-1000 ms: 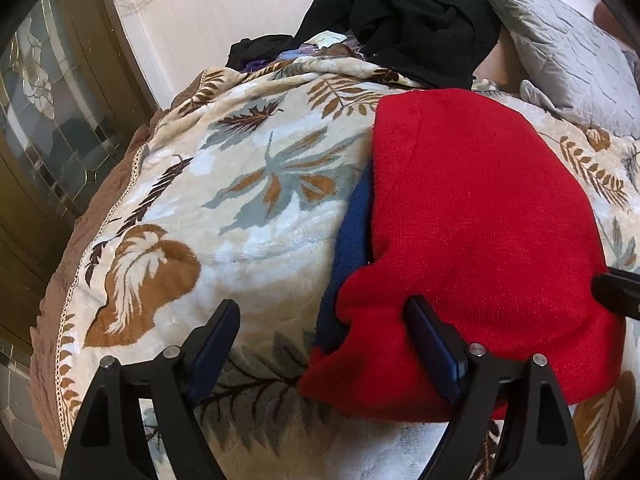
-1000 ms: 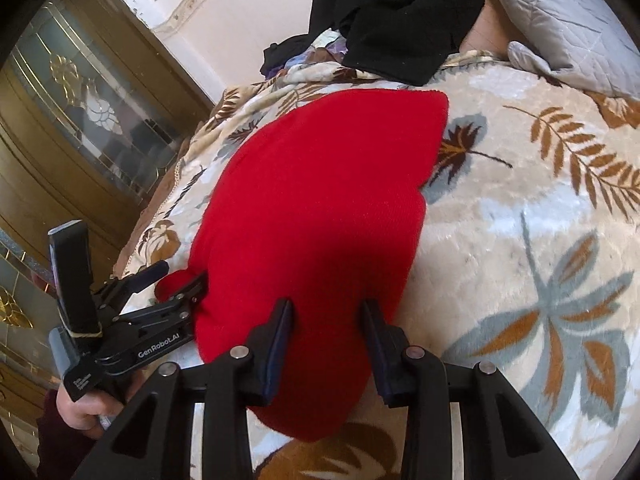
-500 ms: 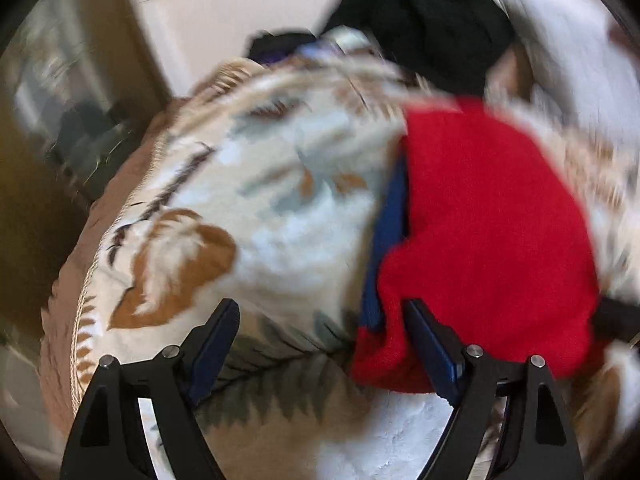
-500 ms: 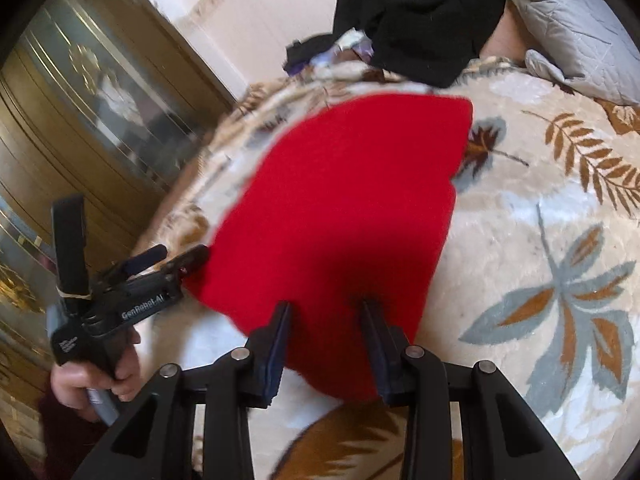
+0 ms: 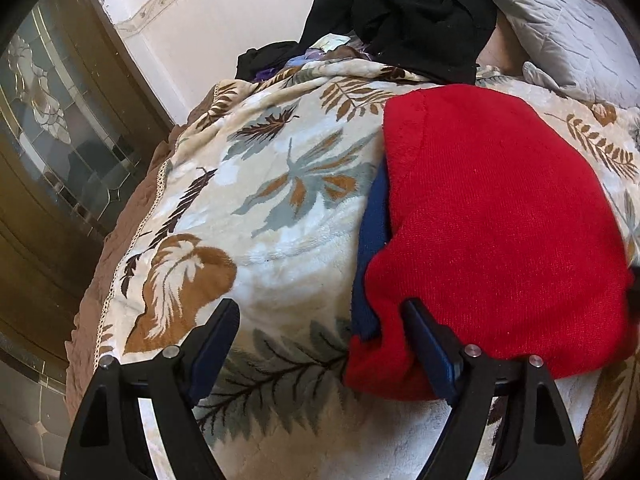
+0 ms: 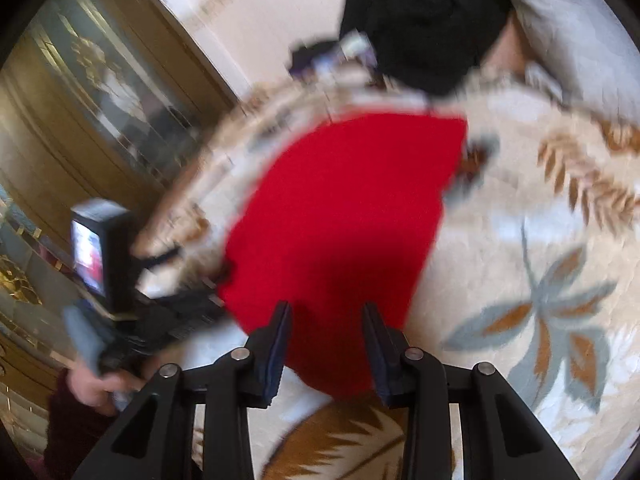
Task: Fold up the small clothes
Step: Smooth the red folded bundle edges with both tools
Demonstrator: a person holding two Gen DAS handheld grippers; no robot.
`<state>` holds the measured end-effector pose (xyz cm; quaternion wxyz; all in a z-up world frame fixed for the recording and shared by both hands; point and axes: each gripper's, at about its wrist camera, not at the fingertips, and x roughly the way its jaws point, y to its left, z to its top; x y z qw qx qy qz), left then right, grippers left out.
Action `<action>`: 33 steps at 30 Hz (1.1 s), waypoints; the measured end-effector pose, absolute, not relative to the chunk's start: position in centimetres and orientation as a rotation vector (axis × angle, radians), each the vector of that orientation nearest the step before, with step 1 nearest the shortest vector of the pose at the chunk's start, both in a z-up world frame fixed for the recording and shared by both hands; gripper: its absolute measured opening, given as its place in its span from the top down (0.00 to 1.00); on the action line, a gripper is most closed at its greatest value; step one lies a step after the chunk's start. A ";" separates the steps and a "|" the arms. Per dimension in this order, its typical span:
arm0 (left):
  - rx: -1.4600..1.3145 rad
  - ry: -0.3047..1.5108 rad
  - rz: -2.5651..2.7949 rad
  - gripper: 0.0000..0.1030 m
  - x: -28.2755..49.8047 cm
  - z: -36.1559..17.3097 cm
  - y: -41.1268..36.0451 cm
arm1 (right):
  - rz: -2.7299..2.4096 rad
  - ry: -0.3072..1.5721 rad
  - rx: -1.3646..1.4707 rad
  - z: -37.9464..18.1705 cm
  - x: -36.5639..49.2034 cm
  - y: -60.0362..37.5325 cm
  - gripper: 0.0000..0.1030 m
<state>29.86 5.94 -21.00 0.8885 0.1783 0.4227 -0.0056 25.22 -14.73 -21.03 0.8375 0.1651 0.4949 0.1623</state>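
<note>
A red knitted garment point(image 5: 500, 220) lies flat on the leaf-patterned blanket point(image 5: 280, 220), with a blue strip point(image 5: 374, 232) showing under its left edge. My left gripper point(image 5: 320, 340) stands wide open at the garment's near left corner. Its right finger point(image 5: 428, 344) lies over the red cloth and its left finger over bare blanket. In the blurred right wrist view, my right gripper point(image 6: 326, 332) is partly open above the near edge of the red garment point(image 6: 340, 220), nothing pinched. The left gripper point(image 6: 200, 284), held by a hand point(image 6: 92, 384), sits at the garment's left corner.
A heap of black clothes point(image 5: 408, 12) and a grey quilted pillow point(image 5: 560, 28) lie at the far end of the bed. The bed's edge point(image 5: 112, 260) drops off on the left beside a brass-framed glass door point(image 5: 52, 128). Bare blanket point(image 6: 540, 240) stretches right of the garment.
Both grippers wobbled slightly and the right wrist view has gone blurred. The red garment lies as before, and neither pair of jaws has visibly changed.
</note>
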 end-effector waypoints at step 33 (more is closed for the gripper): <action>0.238 0.770 -0.012 0.18 30.3 -15.2 7.7 | 0.411 0.955 0.471 -18.0 26.7 -17.9 0.55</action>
